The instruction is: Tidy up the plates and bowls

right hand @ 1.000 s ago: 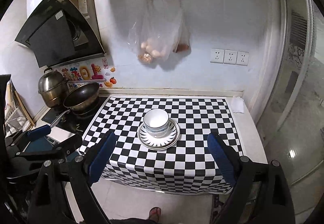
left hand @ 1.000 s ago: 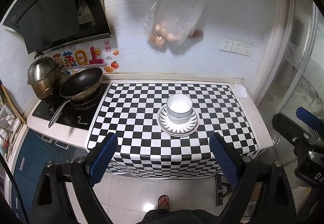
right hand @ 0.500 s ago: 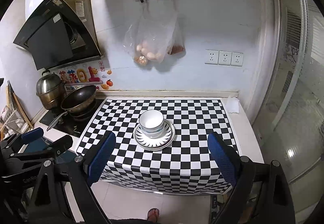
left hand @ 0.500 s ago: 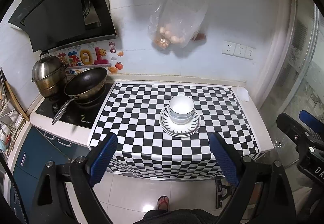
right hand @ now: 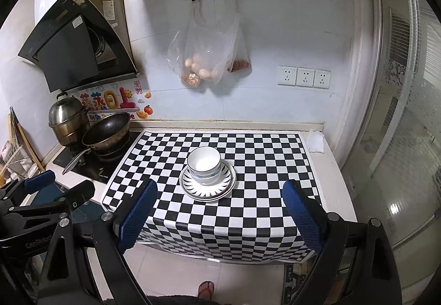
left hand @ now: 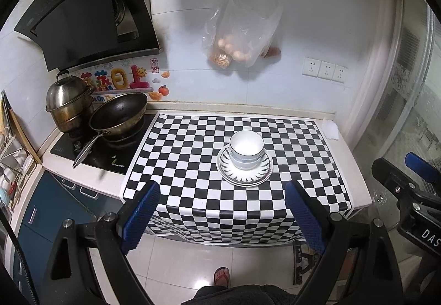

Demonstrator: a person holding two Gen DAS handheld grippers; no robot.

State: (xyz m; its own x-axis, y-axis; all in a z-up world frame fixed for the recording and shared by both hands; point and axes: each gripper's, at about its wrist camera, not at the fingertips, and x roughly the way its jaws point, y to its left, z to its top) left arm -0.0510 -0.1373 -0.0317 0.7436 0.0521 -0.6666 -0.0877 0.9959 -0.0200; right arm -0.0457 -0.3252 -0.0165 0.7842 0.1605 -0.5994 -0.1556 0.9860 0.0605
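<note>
On the checkered mat [left hand: 193, 156], stacked bowls [left hand: 246, 149] sit on stacked plates [left hand: 244, 176]; left gripper [left hand: 222, 211] and right gripper [right hand: 219, 209] hover near, both spread, empty

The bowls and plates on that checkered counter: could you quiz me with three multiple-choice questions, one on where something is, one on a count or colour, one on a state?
1. Where do the stacked bowls sit?
A. on the striped plates
B. in the frying pan
C. on the floor

2. How many wall sockets are in the row?
A. one
B. three
C. five

3. How are the two grippers?
A. both shut on a bowl
B. one holding a plate
C. both open and empty

Answers:
1. A, the bowls rest in the middle of the plates on the checkered cloth.
2. B, three white sockets side by side.
3. C, the left gripper and right gripper have blue pads wide apart with nothing between them.
</note>
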